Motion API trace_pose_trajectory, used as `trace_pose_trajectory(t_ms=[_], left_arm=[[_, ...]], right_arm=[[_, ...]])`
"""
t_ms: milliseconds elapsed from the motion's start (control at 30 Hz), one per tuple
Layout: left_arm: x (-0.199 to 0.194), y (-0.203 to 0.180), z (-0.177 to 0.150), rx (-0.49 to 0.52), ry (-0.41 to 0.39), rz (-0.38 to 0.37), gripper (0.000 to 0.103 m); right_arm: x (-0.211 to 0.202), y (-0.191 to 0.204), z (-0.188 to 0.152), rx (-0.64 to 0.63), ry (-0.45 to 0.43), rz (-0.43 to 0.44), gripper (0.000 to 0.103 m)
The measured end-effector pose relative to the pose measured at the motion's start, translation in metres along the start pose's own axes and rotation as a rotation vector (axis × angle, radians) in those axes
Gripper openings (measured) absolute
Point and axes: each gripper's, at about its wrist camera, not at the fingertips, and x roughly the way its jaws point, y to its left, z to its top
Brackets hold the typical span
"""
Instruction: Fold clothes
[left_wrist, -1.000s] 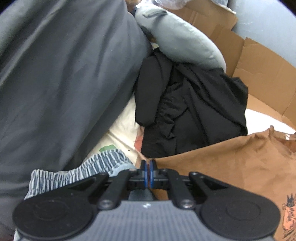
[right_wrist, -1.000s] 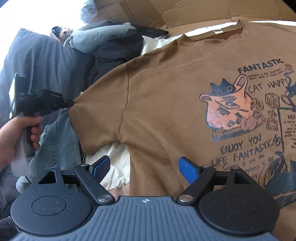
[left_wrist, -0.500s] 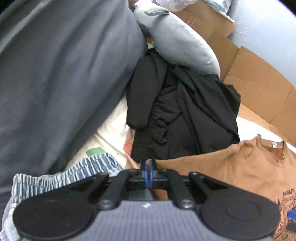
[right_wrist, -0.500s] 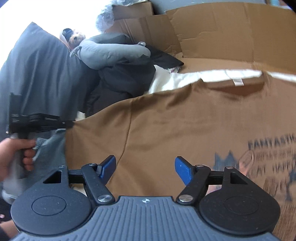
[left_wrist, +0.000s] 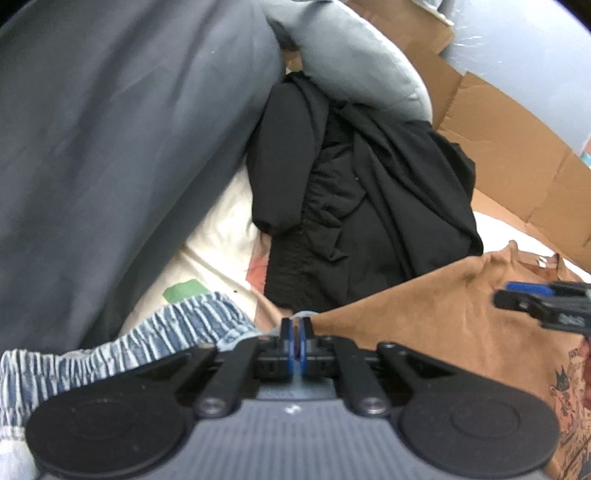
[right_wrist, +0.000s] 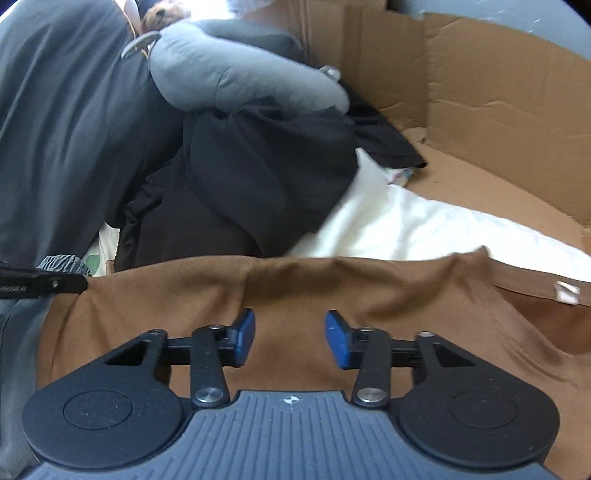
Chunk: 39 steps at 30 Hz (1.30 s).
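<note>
A brown T-shirt with a cat print lies spread over white bedding. My left gripper is shut on the tip of its sleeve, which stretches away to the right. In the right wrist view the same brown T-shirt fills the lower half, its collar and label at the right. My right gripper hovers open just above the shoulder area, nothing between its blue pads. The right gripper also shows at the right edge of the left wrist view, and the left gripper shows at the left edge of the right wrist view.
A black garment pile and a grey neck pillow lie behind the shirt. A large dark grey cushion fills the left. Blue striped shorts sit by my left gripper. Cardboard walls enclose the back and right; white bedding lies between.
The right gripper has moved forward and down over the shirt, from the printed chest to the shoulder near the collar, its jaws narrower. The left gripper keeps hold of the sleeve.
</note>
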Motion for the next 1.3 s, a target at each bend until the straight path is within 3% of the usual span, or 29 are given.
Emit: trace_pose_trajectory(t_ms=[33,100,433,700,833,933,1133,1300], left_arm=[[-0.001,0.001,0.0,-0.002,-0.006,-0.007,0.003],[-0.005,0.003,-0.001,-0.006,-0.018,-0.019,0.003],[-0.015,0.002,-0.006,0.019,-0.05,-0.026,0.003],[-0.027,0.001,-0.002,0.0,-0.09,-0.056,0.006],[-0.04,-0.016,0.004,0.058,-0.12,-0.059,0.014],[-0.049,-0.026,0.011,0.066,-0.143,-0.06,0.014],[-0.065,-0.042,0.01,0.048,-0.186,-0.073,0.014],[-0.067,-0.066,0.0,0.094,-0.166,-0.094,0.014]], right_arm=[[0.005,0.002,0.003,-0.004,0.001,0.0,0.029],[0.009,0.008,0.007,-0.028,-0.012,-0.008,0.026],[0.038,0.052,0.044,-0.246,0.024,-0.035,0.026],[0.073,0.041,0.083,-0.195,0.137,0.03,0.028],[0.058,0.039,0.109,-0.222,0.157,0.098,0.033],[0.036,0.037,0.119,-0.261,0.142,0.11,0.038],[-0.002,0.007,0.113,-0.235,0.091,0.045,0.038],[-0.005,-0.038,0.078,-0.148,0.12,-0.058,0.036]])
